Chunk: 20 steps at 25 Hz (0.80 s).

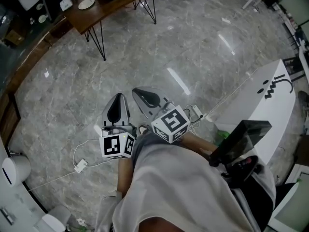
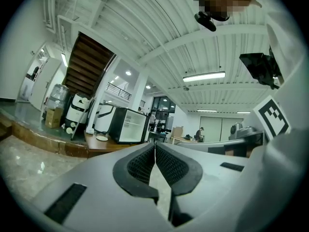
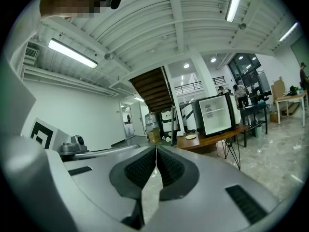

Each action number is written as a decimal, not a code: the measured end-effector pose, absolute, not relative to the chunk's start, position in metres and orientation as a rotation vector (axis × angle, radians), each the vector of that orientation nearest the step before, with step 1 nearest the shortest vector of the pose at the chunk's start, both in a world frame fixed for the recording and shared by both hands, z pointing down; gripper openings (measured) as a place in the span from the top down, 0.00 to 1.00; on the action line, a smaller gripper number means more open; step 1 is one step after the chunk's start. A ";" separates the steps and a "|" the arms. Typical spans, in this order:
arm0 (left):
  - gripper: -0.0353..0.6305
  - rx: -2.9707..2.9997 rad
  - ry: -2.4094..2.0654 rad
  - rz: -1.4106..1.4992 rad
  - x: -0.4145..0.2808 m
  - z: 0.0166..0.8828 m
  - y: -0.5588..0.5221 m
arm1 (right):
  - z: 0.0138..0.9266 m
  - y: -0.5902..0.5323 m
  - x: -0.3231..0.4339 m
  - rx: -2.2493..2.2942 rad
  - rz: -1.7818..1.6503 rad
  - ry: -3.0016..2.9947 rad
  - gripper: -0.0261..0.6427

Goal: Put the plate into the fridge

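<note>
Head view: person stands on the grey stone floor (image 1: 159, 42). Both tools are held close to the body, pointing toward 11–12 o'clock. The left hand-held gripper (image 1: 118, 100) has its jaws together with nothing between them; the left gripper view shows the ribbed pads meeting at the tips. The right hand-held gripper (image 1: 139, 93) is the same, jaws closed and empty, sitting just beside the left one at its 2 o'clock.

The plate (image 1: 86, 4) is small and white. It lies on the wooden desk (image 1: 104, 8) far off at 11 o'clock in the head view, well apart from both tools. In the right gripper view the plate (image 3: 190, 136) lies flat on the desk top, just at 9 o'clock of the fridge (image 3: 216, 115). The fridge is a small black box standing on the same desk. Its white inside and shelf are visible, so the door is probably open or glass; can't tell which. The left gripper view gives the same layout, with the plate (image 2: 102, 137) at 9 o'clock of the fridge (image 2: 126, 125).

Progress: nothing done yet, by my read. The plate is untouched, outside the fridge, and not held. Left to do: walk to the desk, grip the plate by its rim, carry it to the fridge, set it on a shelf and release. White cables trail on the floor near the feet, a possible trip risk on the approach.
</note>
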<state>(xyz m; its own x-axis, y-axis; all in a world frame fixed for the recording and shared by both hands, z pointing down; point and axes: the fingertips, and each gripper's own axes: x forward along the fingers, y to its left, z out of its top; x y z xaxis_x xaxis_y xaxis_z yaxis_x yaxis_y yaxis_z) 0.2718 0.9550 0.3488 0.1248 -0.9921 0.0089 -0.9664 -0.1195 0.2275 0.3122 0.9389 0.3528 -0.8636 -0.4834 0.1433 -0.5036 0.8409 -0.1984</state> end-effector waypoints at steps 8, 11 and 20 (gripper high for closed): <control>0.91 2.140 -1.981 -0.241 0.235 0.363 0.941 | 0.367 0.916 0.288 0.795 0.347 -2.894 0.93; 0.91 2.127 -1.975 -0.229 0.219 0.366 0.907 | 0.369 0.882 0.273 0.798 0.365 -2.889 0.93; 0.91 2.124 -2.001 -0.201 0.148 0.373 0.724 | 0.381 0.696 0.197 0.751 0.394 -2.910 0.93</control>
